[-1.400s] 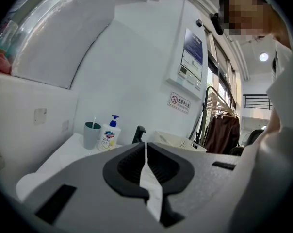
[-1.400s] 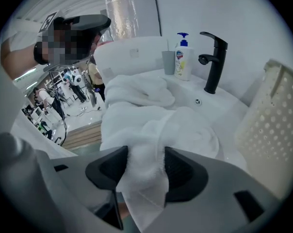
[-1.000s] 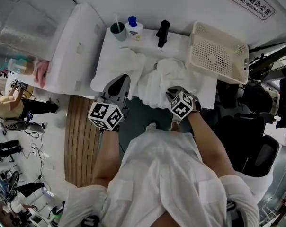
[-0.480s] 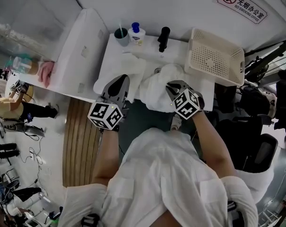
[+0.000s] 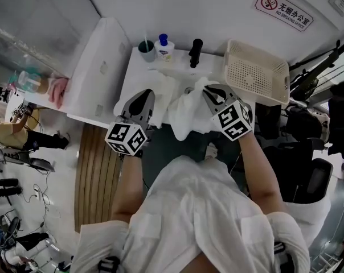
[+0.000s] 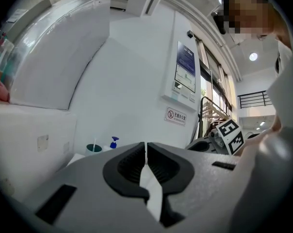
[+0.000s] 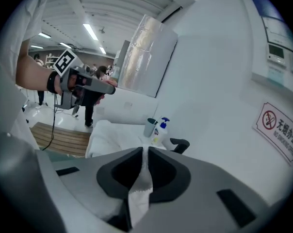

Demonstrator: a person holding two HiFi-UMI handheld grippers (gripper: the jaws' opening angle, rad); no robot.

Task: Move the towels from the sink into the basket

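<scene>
Firmly shut, the right gripper (image 7: 144,150) has its jaws clamped on a white towel (image 7: 139,191). The cloth runs up btwn the pads and spills out below them. The left gripper (image 6: 146,147) has its jaws closed too, w/ a thin white towel fold (image 6: 150,188) pinched btwn the ribbed pads. Whether the two grippers hold one piece or two can't be told: in the head view the white cloth reads as one continuous mass.

In the head view the towel hangs from the right jaws as a bunched bundle over the sink (image 5: 188,89) and the counter's (image 5: 135,67) front edge, its tail dropping past that edge. The towel fold at the left jaws spreads over the counter's front-left part. The sink is mostly under cloth; only a small spot near the drain shows.

A black faucet (image 5: 195,47) stands mid back edge. Left of it along the back edge, side by side, are a dark cup (image 5: 144,49) w/ a thin white stick in it and a soap bottle (image 5: 164,45) w/ a blue pump. The cream perforated basket (image 5: 254,73) sits tilted at the counter's right end, just right of the right gripper. A red no-smoking sign (image 5: 283,9) is on the wall above the basket.
</scene>
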